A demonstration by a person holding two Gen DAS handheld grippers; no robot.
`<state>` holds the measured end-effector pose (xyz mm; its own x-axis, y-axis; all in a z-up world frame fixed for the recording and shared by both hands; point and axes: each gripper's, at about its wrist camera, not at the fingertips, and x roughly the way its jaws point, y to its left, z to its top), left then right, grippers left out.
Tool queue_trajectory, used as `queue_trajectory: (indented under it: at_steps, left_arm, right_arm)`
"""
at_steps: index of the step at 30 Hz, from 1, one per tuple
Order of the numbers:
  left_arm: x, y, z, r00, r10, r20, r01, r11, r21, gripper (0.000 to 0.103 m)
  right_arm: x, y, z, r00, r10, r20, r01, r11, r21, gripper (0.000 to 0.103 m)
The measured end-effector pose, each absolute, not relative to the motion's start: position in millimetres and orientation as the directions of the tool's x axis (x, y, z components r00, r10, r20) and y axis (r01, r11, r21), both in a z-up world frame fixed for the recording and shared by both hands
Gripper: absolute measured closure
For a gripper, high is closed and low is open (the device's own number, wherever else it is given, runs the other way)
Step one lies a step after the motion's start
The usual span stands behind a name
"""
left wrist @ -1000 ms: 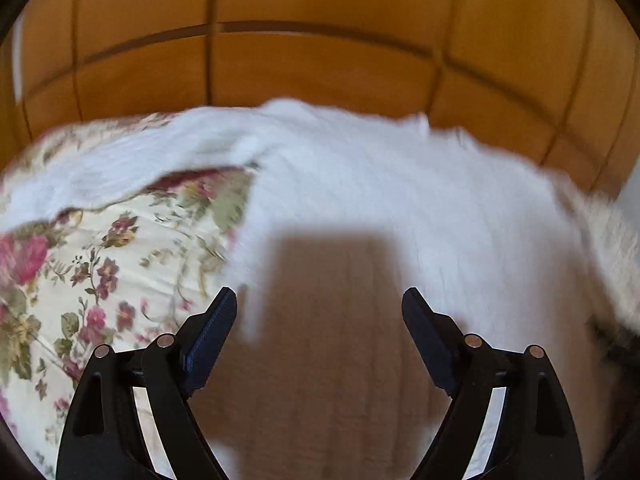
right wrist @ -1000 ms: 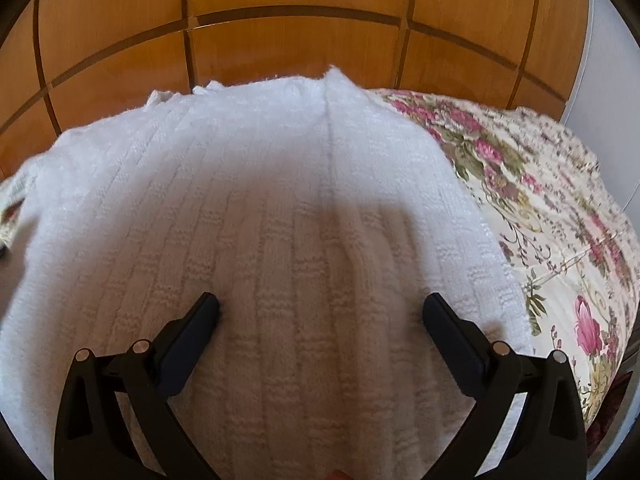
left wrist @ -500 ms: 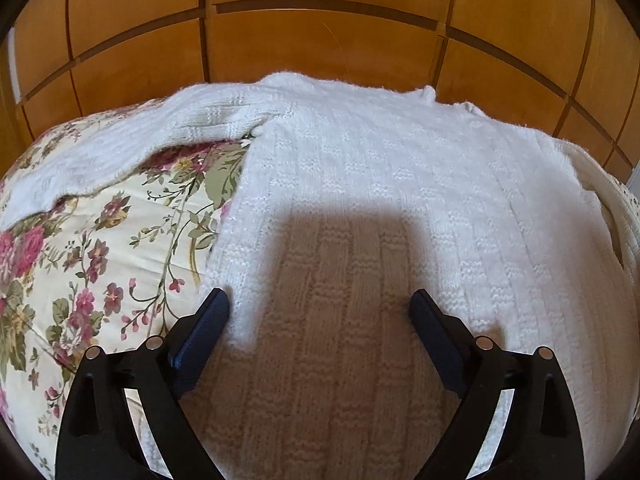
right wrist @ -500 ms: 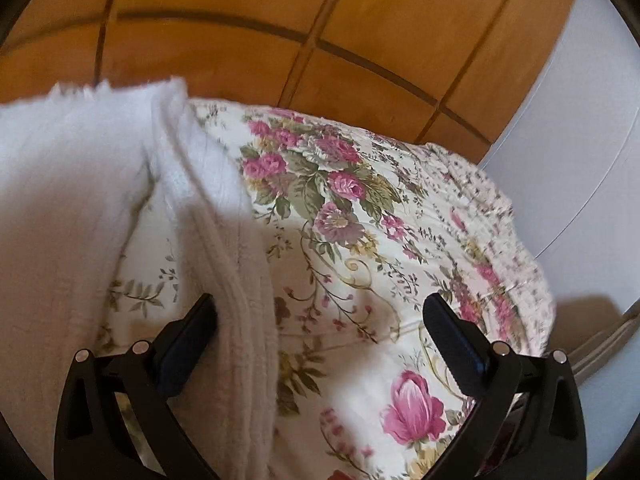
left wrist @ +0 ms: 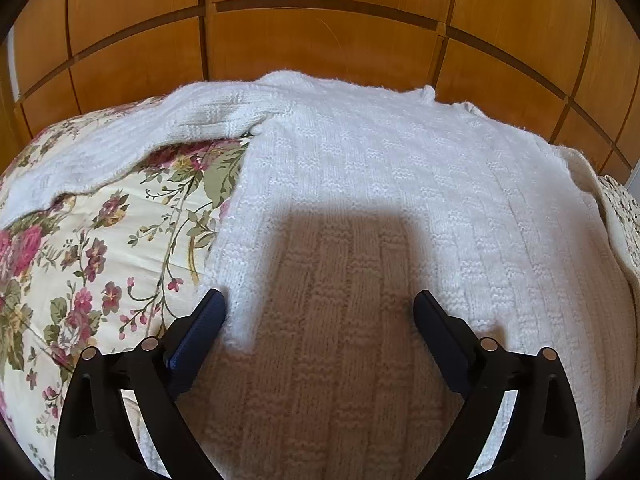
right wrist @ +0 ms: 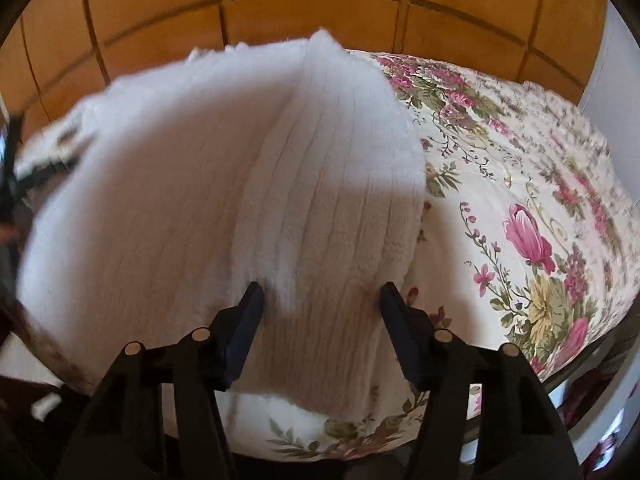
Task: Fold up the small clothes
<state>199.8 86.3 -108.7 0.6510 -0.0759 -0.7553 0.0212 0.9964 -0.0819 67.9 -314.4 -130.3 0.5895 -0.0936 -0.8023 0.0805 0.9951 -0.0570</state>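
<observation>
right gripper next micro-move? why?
Probably close the right gripper on the sleeve between its open jaws, then carry it across the sweater. The body lies flat on the bedspread; the left gripper hovers open.

Left gripper [left wrist: 318, 307] and right gripper [right wrist: 321, 299], matte black angular linkage arms with slotted cut-outs, round silver pivot pins, flat dark navy finger pads [left wrist: 196, 332]

Floral bedspread [left wrist: 100, 264] – pink roses, green leaves – before orange wooden panelled wall [left wrist: 320, 48], white wall [right wrist: 616, 60]
</observation>
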Motion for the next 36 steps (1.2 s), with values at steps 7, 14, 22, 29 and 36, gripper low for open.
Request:
queue_trajectory:
  at_steps: [7, 14, 22, 29, 36]
  left_arm:
    - [200.0, 86.2, -108.9, 0.651, -0.075, -0.755, 0.021, 0.996, -0.081, 0.007]
    - [199.8, 85.8, -109.8, 0.651, -0.078, -0.755, 0.021, 0.996, -0.084, 0.007]
    - [200.0, 85.0, -110.2, 0.650, -0.066, -0.757, 0.018, 0.997, -0.071, 0.005]
    - [200.8, 78.5, -113.7, 0.644, -0.028, -0.765, 0.011, 1.000, -0.027, 0.004]
    - [200.3, 79.6, -114.0, 0.643, -0.027, -0.766, 0.010, 1.000, -0.027, 0.004]
  right_arm:
    - [79.3, -333.2, -127.3, 0.578, -0.051, -0.814, 0.083, 0.997, -0.004, 0.081]
    - [84.9, -364.6, -107.9, 0.583, 0.121, -0.803, 0.129, 0.963, 0.238, 0.097]
    - [75.8, -347.4, -97.7, 0.600, 0.137, -0.788, 0.113, 0.961, 0.253, 0.037]
    - [82.4, -306.9, -131.0, 0.557, -0.050, -0.829, 0.069, 0.998, -0.014, 0.060]
    - [87.8, -316.7, -111.2, 0.550, 0.060, -0.833, 0.079, 0.989, 0.123, 0.096]
